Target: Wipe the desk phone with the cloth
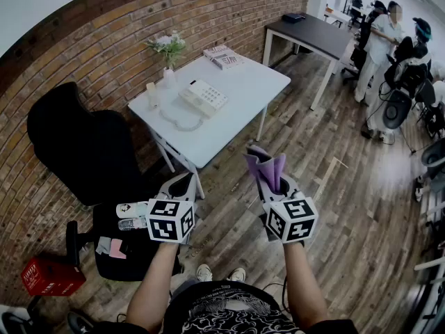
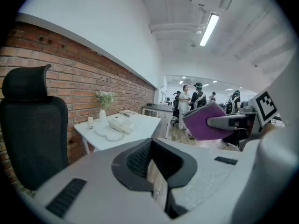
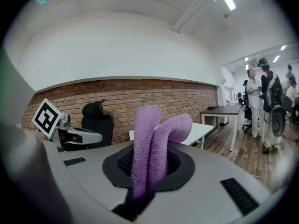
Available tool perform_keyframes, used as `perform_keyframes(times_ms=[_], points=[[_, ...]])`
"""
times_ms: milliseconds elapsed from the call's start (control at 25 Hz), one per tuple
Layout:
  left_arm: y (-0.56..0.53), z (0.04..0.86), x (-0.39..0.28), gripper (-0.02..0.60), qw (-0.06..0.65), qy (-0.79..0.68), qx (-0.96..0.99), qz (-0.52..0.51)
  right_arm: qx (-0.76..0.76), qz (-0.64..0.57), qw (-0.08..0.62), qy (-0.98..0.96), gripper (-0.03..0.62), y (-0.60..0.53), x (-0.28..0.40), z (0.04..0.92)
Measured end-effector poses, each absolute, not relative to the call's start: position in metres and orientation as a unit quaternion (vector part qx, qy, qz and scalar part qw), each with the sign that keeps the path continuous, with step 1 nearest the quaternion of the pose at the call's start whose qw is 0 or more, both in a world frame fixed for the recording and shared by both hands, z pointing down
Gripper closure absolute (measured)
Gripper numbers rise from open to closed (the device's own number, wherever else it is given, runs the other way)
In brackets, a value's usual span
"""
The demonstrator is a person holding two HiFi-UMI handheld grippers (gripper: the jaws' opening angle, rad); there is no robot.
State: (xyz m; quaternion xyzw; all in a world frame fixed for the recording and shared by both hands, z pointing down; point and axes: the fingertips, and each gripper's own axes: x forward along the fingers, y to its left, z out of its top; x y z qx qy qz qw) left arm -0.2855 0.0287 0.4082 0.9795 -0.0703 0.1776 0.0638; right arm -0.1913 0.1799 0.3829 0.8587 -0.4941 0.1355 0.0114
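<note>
The white desk phone [image 1: 202, 97] lies on a white table [image 1: 243, 89] by the brick wall, its coiled cord [image 1: 179, 122] looping toward the table's front. Both grippers hang over the wooden floor, well short of the table. My right gripper [image 1: 267, 184] is shut on a folded purple cloth [image 1: 266, 168], which stands up out of the jaws [image 3: 152, 143]. My left gripper [image 1: 181, 184] is shut with nothing in it. The left gripper view shows the phone [image 2: 121, 123] far ahead and the cloth [image 2: 204, 122] at the right.
A vase with a plant [image 1: 169, 52], a small cup [image 1: 151, 93] and a magazine [image 1: 222, 56] share the table. A black office chair [image 1: 83, 152] stands left, a red box [image 1: 47, 277] beside it. A dark table [image 1: 313, 33] and several people [image 1: 379, 40] stand at the back right.
</note>
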Motion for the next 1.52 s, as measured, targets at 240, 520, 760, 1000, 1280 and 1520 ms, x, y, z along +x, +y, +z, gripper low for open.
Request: perform_keyframes(times_ms=[240,520,760,1000,1280,1520], points=[[0.05,0.41,-0.272,0.575,0.06,-0.071,0.979,0.18,0.852,0.137,0.012,-0.505,0.546,0.195,-0.181,0.386],[0.059,0.41,-0.25,0.575,0.058,-0.078,0.978,0.184,0.844,0.139,0.013,-0.518,0.546,0.2,-0.166,0.39],[0.047,0.416,-0.225,0.575,0.07,-0.092,0.977,0.181,0.842,0.139,0.014,-0.52,0.546,0.196,-0.14,0.396],[0.024,0.426,-0.183,0.575,0.069,-0.093,0.976,0.185,0.844,0.143,0.014,-0.516,0.546,0.178,-0.096,0.404],[-0.015,0.434,-0.114,0.575,0.069,-0.08,0.976,0.193,0.849,0.16,0.011,-0.504,0.546,0.14,-0.031,0.418],[-0.056,0.436,-0.049,0.575,0.076,-0.066,0.974,0.201,0.857,0.171,0.01,-0.486,0.546,0.107,0.032,0.417]])
